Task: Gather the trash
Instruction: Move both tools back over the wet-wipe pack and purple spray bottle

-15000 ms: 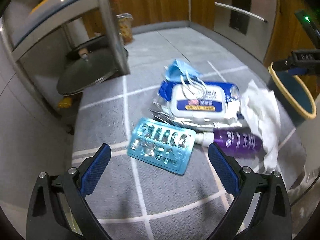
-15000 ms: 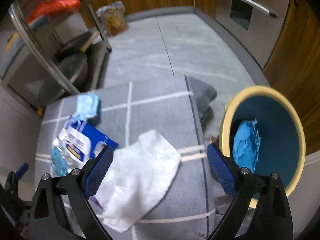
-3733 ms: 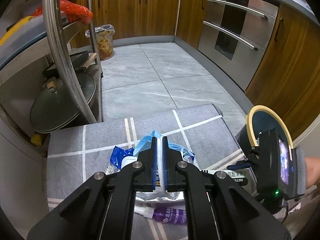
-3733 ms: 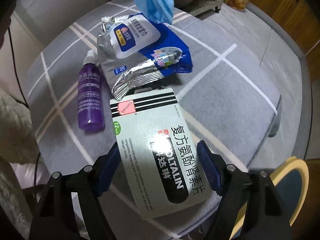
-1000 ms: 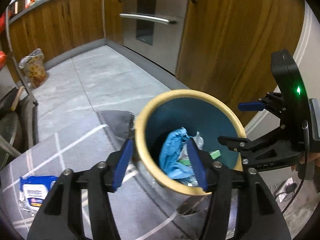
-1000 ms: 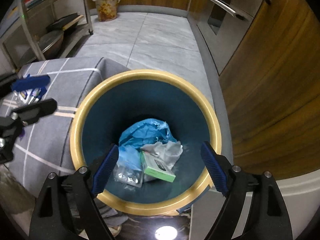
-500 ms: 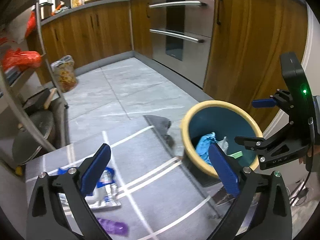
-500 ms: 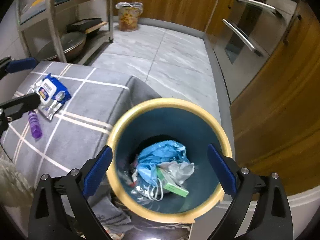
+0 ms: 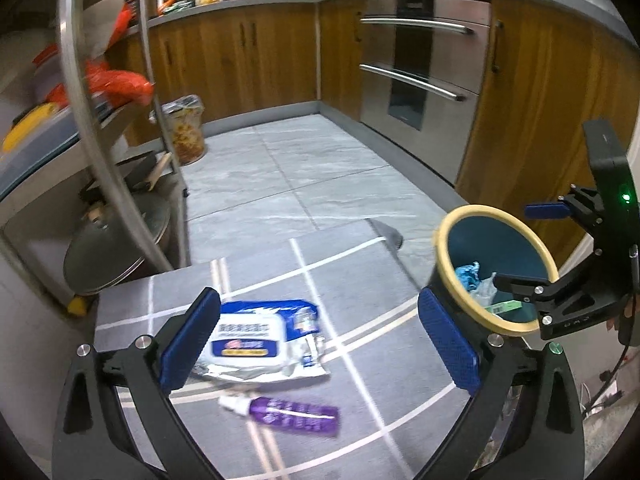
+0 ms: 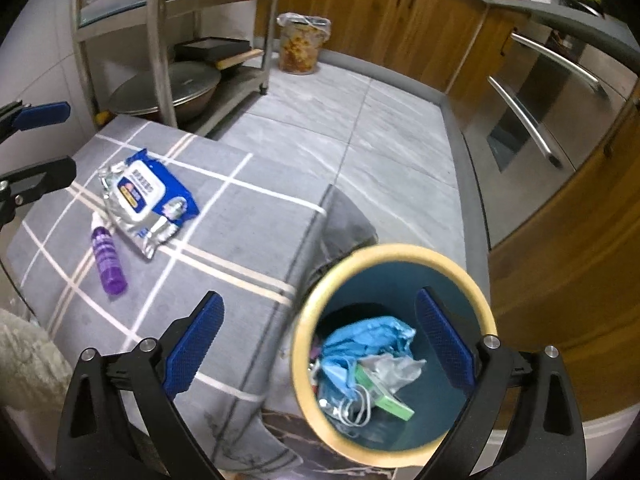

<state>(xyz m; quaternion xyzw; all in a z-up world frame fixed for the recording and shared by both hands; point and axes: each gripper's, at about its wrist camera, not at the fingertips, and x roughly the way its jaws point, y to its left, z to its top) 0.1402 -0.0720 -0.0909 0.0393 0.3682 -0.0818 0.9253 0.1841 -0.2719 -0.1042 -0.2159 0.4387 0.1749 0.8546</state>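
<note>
**Two items left on the bench; both grippers empty**

Remaining trash: a wet-wipe pack (image 9: 260, 336) and a purple bottle (image 9: 294, 410), both lying on the grey checked bench (image 10: 240, 240), toward its left side and well apart from the bin. The bottle lies on its side just near of the pack, white cap to the left.

Handling, our estimate: the pack is soft foil, probably light and slippery, with crumpled loose ends. We would pinch it across a narrow edge or a crimped end rather than the flat face. The bottle is stiff and round, likely to roll, so we would close across its body near the middle.

Bin (image 10: 394, 254): teal inside with a yellow rim, standing off the right edge of the bench. It holds a crumpled blue mask, pale wrapping, a green-edged carton and some white cord. It is not full.

Left gripper (image 9: 320, 344): jaws wide apart, nothing held, hovering over the pack. Right gripper (image 10: 320, 344): jaws wide apart, nothing held, above the bin's left rim.
</note>
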